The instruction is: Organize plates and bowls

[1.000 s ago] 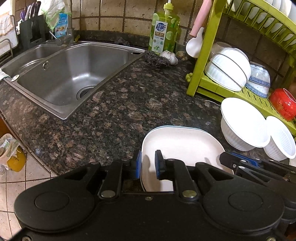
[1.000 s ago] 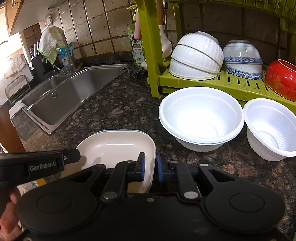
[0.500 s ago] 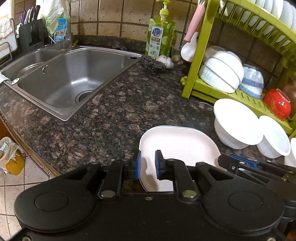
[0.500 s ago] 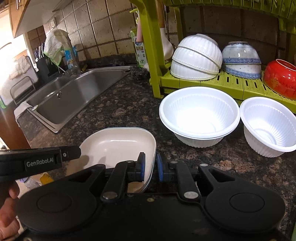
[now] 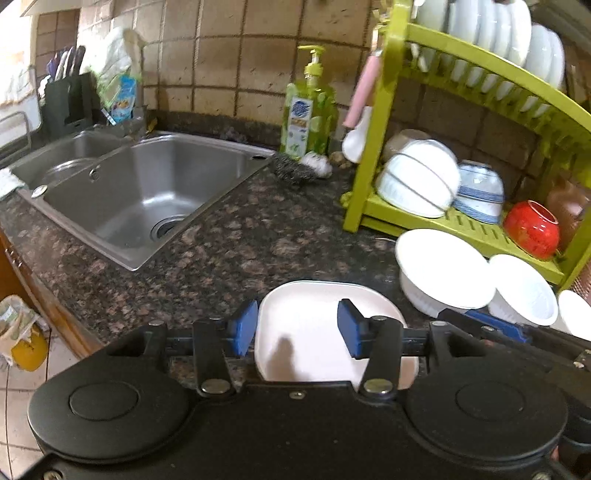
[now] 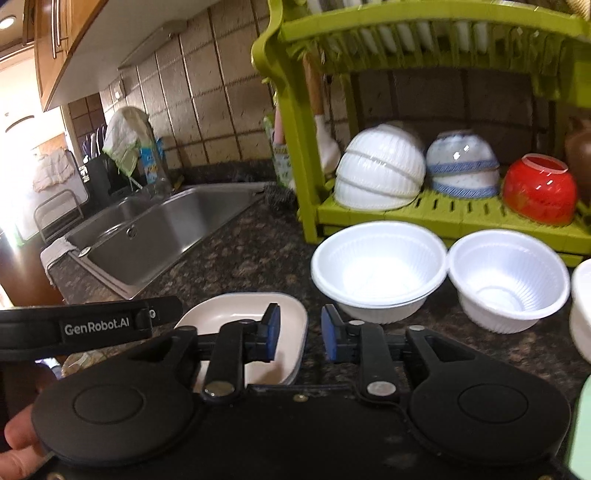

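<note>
Item 1. Square plate point(image 5: 325, 325): cream, rounded corners, blue-edged. Lies flat on the dark granite surface point(image 5: 236, 236), near its front edge, left of the bowls. Nothing grips it.

Item 2. Left tool point(image 5: 297, 326): released. Half a second ago its blue pads stood close together over the plate's near rim; now they are spread wide, one off the plate's left edge, one over its right part. Plate position is unchanged.

Item 3. Right tool point(image 6: 299, 332): likewise released, pads apart, straddling the plate's right rim; previously nearly closed.

Item 4. Two white ribbed bowls, large point(image 6: 378, 267) and smaller point(image 6: 508, 275): upright on the surface, rims touching, just before the rack. A third white rim shows at the far right edge.

Item 5. Green dish rack point(image 6: 295, 147): lower shelf holds stacked white bowls point(image 6: 380, 166), a blue-patterned bowl point(image 6: 461, 166) and a red bowl point(image 6: 537, 188), all tipped over; upper tier holds upright plates point(image 5: 491, 33).

Assessment: both tools opening over the plate suggests a fresh grasp being prepared, probably to lift it to the rack's upper tier. Plate and loose bowls remain unsorted.
</note>
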Tool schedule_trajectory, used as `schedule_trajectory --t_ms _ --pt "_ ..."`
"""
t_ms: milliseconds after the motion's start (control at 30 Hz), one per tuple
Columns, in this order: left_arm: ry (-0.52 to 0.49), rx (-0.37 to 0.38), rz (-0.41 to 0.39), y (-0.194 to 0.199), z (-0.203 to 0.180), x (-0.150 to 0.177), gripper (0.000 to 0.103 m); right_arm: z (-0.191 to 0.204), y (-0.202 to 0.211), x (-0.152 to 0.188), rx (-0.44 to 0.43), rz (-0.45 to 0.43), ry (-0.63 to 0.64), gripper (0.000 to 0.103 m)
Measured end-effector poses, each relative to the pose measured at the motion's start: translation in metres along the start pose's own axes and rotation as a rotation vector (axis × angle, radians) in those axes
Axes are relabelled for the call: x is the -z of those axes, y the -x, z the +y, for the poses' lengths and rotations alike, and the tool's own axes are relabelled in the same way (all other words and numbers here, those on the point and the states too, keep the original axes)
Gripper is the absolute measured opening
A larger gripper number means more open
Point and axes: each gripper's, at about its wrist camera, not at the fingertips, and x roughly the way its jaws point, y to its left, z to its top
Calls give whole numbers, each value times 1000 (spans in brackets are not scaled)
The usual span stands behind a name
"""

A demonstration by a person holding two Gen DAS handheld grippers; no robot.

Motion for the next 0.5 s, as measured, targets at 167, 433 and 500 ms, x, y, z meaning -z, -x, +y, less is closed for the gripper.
schedule_trajectory --t_ms 167,433,500 --pt "-74 23 -21 4 -27 6 56 -15 22 2 48 -58 11 33" --pt "-187 126 -46 14 -81 18 56 -58 71 8 185 -195 -21 37" --pt "-198 165 -42 15 -94 21 56 -71 81 10 226 -213 -27 37"
